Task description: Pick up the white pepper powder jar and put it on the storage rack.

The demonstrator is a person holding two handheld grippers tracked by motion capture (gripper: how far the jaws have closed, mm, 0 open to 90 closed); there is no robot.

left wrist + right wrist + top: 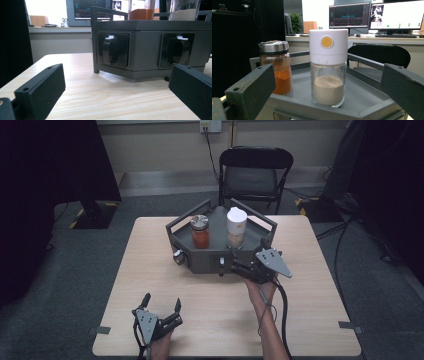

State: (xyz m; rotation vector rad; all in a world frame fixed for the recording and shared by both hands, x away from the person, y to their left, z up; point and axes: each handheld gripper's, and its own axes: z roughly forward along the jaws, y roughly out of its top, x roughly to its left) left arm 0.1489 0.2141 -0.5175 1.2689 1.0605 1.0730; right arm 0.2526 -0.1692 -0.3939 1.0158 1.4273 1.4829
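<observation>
In the high view, the right gripper (pixel 239 266) hovers at the front edge of the grey tray (pixel 200 262), jaws spread wide, facing the white-capped jar (pixel 236 228); the left gripper (pixel 161 304) sits near the table's (pixel 150 270) front left corner, jaws wide. The left gripper view faces the tray's front wall (pixel 147 50). In the right gripper view the white-capped jar (pixel 328 67) stands at the tray's front edge, centred between empty jaws, beside an orange spice jar (pixel 276 67).

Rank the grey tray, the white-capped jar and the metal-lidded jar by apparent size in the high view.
1. grey tray, clearly largest.
2. white-capped jar, taller and wider.
3. metal-lidded jar, slightly smaller; both stand side by side on the tray, so nearness hardly matters.
</observation>
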